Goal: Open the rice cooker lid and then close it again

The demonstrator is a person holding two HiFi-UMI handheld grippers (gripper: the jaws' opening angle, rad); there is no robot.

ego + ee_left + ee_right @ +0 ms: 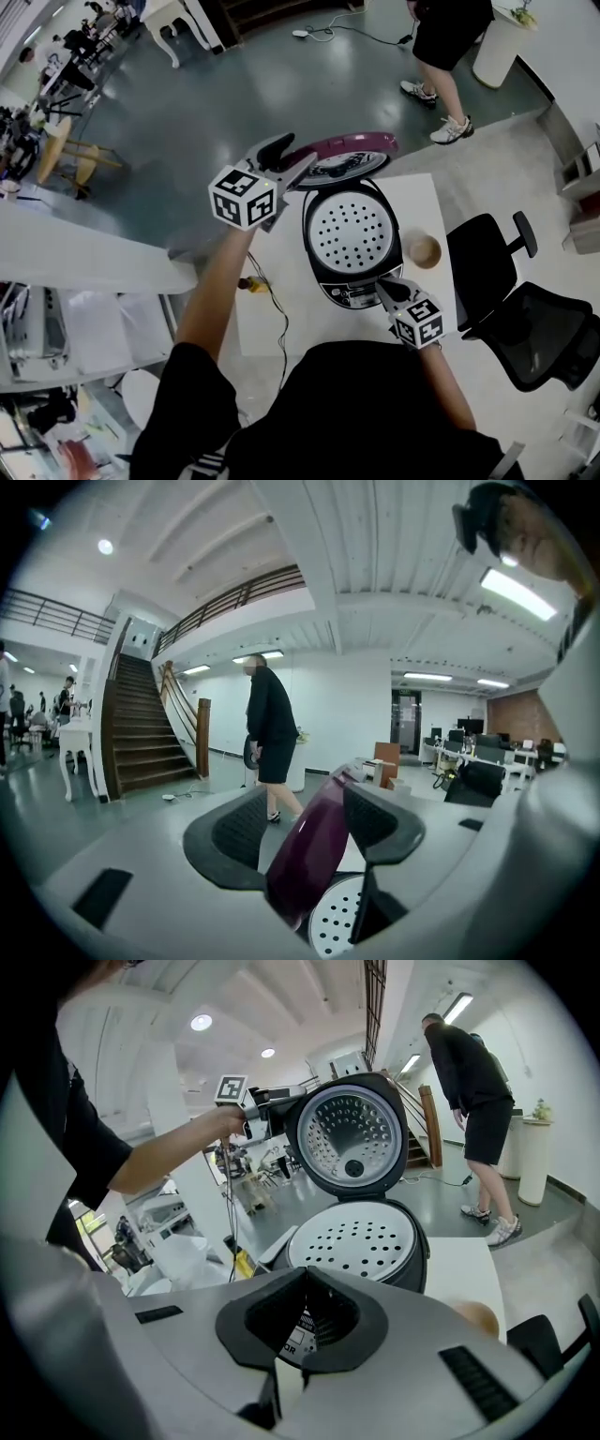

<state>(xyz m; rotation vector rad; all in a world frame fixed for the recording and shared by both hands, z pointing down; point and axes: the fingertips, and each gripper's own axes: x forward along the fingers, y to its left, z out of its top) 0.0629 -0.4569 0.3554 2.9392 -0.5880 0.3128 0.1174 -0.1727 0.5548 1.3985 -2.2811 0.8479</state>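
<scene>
A black rice cooker (349,292) stands on the white table (262,323) with its purple lid (349,146) swung up and back. A white perforated plate (352,230) covers its top. My left gripper (296,156) reaches the lid's left edge. In the left gripper view the purple lid (314,850) lies between the wide jaws of my left gripper (309,810), with a gap on the left side. My right gripper (385,285) is shut and empty by the cooker's front panel. The right gripper view shows the right gripper (305,1283), the cooker (361,1241) and the raised lid (349,1133).
A small brown cup (423,250) sits on the table right of the cooker. A black office chair (525,323) stands to the right. A cable (277,309) runs over the table's left side. A person (442,42) stands on the floor beyond the table.
</scene>
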